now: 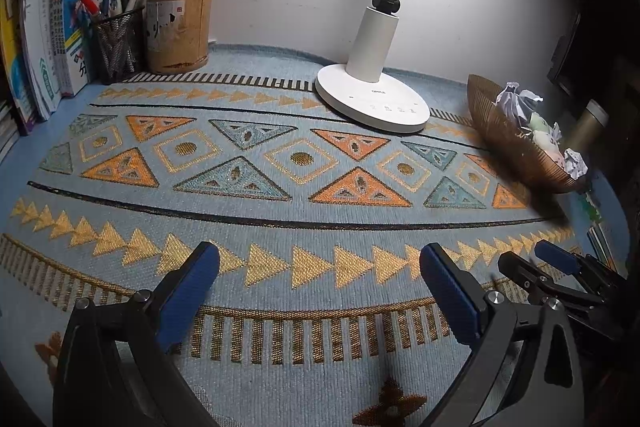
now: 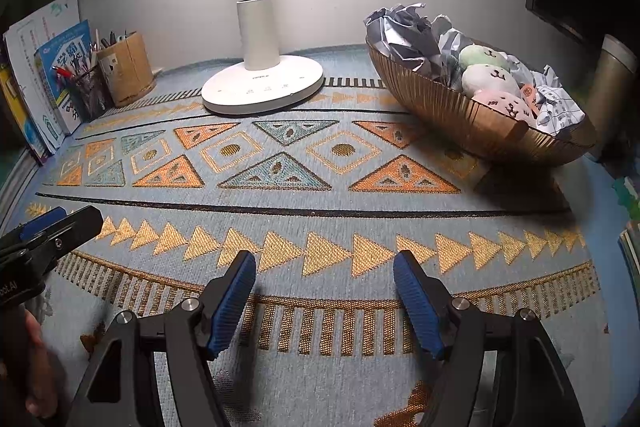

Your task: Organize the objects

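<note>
A bronze ribbed bowl [image 2: 452,115] stands at the right on the patterned cloth; it holds crumpled paper balls [image 2: 404,31] and three round plush toys [image 2: 486,77]. It also shows in the left wrist view [image 1: 504,143]. My left gripper [image 1: 320,275] is open and empty over the cloth near the front edge. My right gripper [image 2: 324,283] is open and empty, just right of the left one, which shows at the left of its view [image 2: 52,231]. The right gripper also shows in the left wrist view [image 1: 540,263].
A white desk lamp base [image 1: 372,99] stands at the back middle. At the back left are a wooden pen pot [image 1: 178,27], a black mesh pen cup [image 1: 118,43] and upright books [image 1: 60,27]. A metal flask [image 2: 612,79] stands right of the bowl.
</note>
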